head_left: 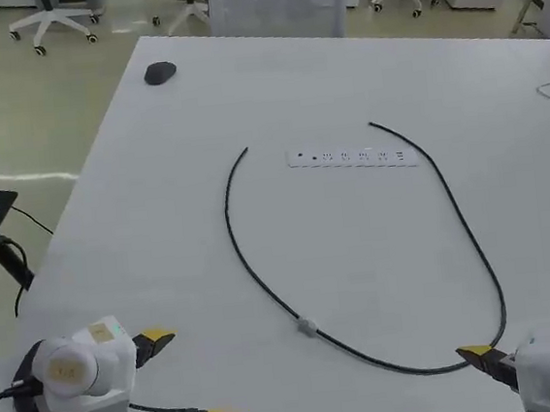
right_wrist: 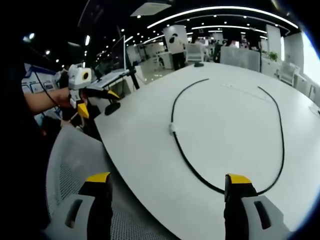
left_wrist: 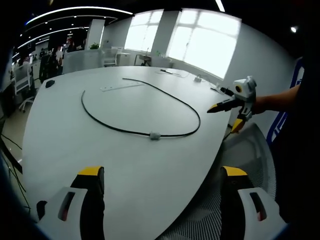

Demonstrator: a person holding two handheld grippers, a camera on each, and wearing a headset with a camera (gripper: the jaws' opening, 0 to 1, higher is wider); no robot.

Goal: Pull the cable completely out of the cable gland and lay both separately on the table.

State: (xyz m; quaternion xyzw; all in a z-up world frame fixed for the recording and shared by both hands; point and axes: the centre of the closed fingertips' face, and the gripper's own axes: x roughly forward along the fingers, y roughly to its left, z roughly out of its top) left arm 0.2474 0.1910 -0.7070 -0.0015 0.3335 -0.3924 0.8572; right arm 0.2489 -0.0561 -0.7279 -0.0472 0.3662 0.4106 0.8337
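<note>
Your yellow-tipped left gripper (left_wrist: 162, 172), right gripper (right_wrist: 167, 178): spread, empty, ready for black cable (head_left: 226, 206) threaded through grey gland (head_left: 307, 327).

We found the cable (head_left: 456, 208) lying on the tabletop (head_left: 340, 73) in a loop, its bend toward the near edge and its two ends toward the far side. The cable gland (head_left: 307, 327) sat on the cable along the loop's near-left stretch. A power strip (head_left: 352, 157) lay between the two cable ends, with the right-hand end passing just beside the strip's right end. A mouse (head_left: 160, 73) lay well apart, near the far-left corner. The left tongs (head_left: 194, 380) were over the near-left edge, left of the gland and apart from it. The right tongs (head_left: 458, 388) were at the near-right edge, just before the loop's bend. Office chairs (head_left: 52, 15) stood on the floor behind the tabletop.
</note>
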